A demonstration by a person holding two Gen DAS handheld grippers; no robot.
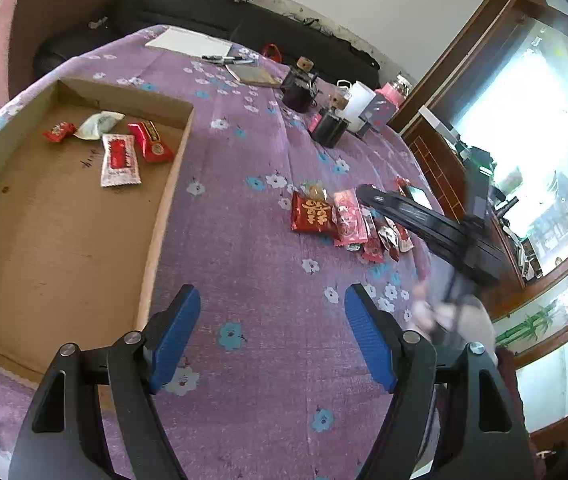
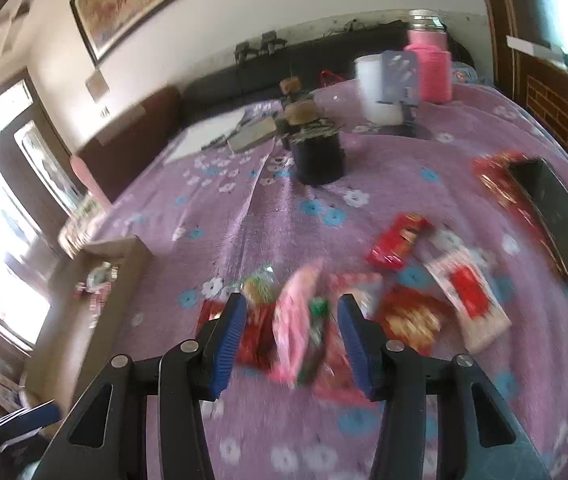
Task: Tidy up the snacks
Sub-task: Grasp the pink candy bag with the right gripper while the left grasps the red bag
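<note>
A shallow cardboard box (image 1: 163, 200) lies on the purple flowered tablecloth at the left and holds several wrapped snacks, among them a white and red packet (image 1: 119, 160). A pile of red and pink snack packets (image 1: 344, 220) lies on the cloth to the right. My left gripper (image 1: 271, 340) is open and empty above bare cloth beside the box. My right gripper (image 2: 290, 340) is open, its fingers either side of a pink packet (image 2: 294, 320) in the blurred pile. The right gripper also shows in the left wrist view (image 1: 368, 194), over the pile.
Two dark jars with cork lids (image 1: 330, 128), a white cup (image 1: 358, 100), a pink flask (image 2: 430, 64), pens and a notebook (image 1: 251, 74) stand at the far side. A dark phone (image 2: 560, 216) lies at the right. A black sofa (image 1: 243, 20) runs behind the table.
</note>
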